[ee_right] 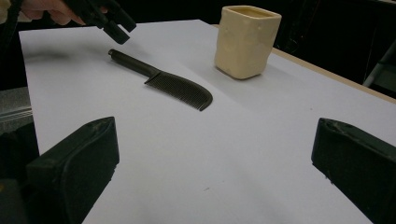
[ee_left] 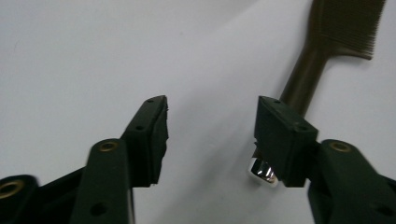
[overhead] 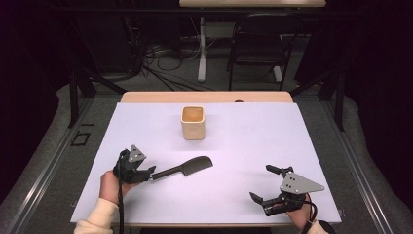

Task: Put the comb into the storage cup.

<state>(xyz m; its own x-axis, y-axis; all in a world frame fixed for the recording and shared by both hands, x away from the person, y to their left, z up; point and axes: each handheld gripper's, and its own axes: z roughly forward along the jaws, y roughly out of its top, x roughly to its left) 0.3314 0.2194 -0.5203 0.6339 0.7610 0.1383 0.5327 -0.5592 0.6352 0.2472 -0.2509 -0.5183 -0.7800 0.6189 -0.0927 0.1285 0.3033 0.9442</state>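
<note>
Comb (overhead: 187,168), dark with fine teeth and a slim handle, lies flat on the white counter (overhead: 243,146); its handle end is hidden behind the left gripper (ee_left: 211,135), whose fingers stand apart, gripping nothing. Right gripper (overhead: 272,184) gapes wide, empty. Farther off stands a cream cup (overhead: 193,123).

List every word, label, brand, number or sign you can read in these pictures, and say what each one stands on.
There is none to read. The comb lying on the white sheet shows no brand or lettering, the cream cup is plain, and the left gripper and right gripper carry no legible marking. A small dark mark on the floor left of the table is too small to make out.
</note>
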